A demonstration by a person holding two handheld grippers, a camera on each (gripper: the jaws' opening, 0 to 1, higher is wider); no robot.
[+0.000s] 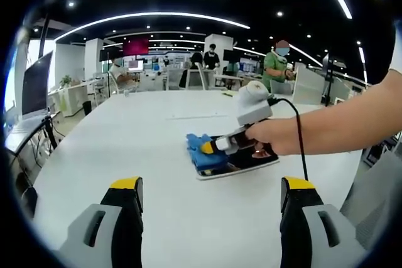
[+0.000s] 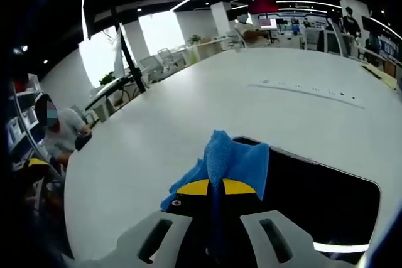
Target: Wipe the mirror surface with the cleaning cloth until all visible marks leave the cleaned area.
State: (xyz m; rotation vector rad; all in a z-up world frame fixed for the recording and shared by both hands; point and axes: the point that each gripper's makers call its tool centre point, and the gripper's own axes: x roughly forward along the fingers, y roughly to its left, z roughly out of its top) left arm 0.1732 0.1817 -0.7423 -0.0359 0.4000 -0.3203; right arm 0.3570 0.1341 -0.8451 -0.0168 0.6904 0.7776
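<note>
The right gripper (image 2: 215,187) had its jaws clamped on the blue cloth (image 2: 229,158), best pressed flat across the mirror (image 2: 326,199), while the left gripper (image 1: 210,192) waited, jaws apart.

the left gripper view looks low across the white worktop (image 1: 125,136) from well back, facing the mirror (image 1: 248,161), the cloth (image 1: 201,149) and the right tool (image 1: 210,147) from the side; the right gripper view sits close over the same mirror (image 2: 314,192) and cloth (image 2: 229,158), facing along the worktop (image 2: 188,111)
</note>
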